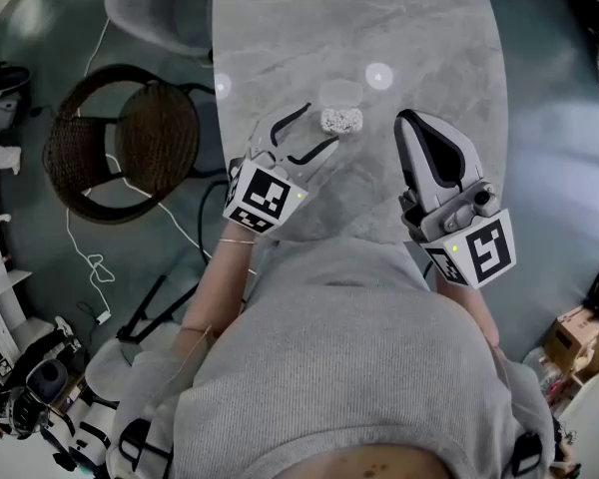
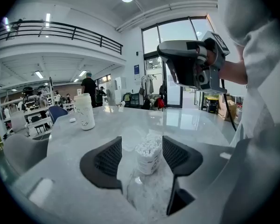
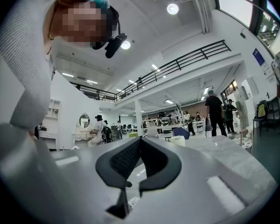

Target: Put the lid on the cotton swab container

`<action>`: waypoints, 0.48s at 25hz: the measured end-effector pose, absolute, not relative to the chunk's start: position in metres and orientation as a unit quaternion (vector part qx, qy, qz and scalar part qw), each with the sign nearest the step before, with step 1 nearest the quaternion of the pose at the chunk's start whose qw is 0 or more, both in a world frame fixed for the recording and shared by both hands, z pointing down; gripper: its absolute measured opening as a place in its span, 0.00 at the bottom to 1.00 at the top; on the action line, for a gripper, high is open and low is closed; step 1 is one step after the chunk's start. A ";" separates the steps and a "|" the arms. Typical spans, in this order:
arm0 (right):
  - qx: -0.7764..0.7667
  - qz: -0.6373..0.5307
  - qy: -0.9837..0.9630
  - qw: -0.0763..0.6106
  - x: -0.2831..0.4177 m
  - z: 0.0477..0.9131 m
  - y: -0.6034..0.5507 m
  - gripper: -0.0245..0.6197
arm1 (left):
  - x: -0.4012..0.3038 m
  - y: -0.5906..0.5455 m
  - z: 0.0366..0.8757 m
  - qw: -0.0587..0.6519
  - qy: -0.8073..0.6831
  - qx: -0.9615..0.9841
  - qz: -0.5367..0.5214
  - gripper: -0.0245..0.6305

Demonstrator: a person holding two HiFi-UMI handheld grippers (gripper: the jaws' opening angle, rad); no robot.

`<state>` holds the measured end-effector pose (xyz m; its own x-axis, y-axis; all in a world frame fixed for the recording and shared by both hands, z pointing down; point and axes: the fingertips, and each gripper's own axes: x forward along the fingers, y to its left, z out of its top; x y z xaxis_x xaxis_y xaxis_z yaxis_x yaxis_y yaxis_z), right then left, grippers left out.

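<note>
The cotton swab container stands upright on the grey marble table, its top uncovered and full of white swabs. A clear round lid lies flat on the table just beyond it. My left gripper is open, one jaw on each side of the container, and the black pads stand apart from its wall. The lid shows faintly behind the container, to the left. My right gripper hovers to the right of the container, shut with nothing in it.
A white bottle stands farther down the table. Left of the table are a wicker chair and a grey chair, with a white cable on the floor. Cardboard boxes sit on the floor at the right.
</note>
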<state>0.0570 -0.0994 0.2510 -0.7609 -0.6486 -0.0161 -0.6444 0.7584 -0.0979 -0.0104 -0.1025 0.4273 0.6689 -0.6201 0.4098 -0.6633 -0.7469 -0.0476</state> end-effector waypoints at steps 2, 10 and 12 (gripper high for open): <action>-0.346 -0.042 0.937 0.024 0.057 0.251 -0.100 0.04 | -0.010 -0.101 0.434 0.057 -0.348 0.912 0.211 0.46; -0.353 -0.044 0.934 0.023 0.058 0.251 -0.100 0.04 | -0.005 -0.098 0.449 0.073 -0.335 0.913 0.222 0.50; -0.354 -0.044 0.934 0.023 0.058 0.251 -0.100 0.04 | -0.005 -0.099 0.452 0.076 -0.333 0.912 0.226 0.51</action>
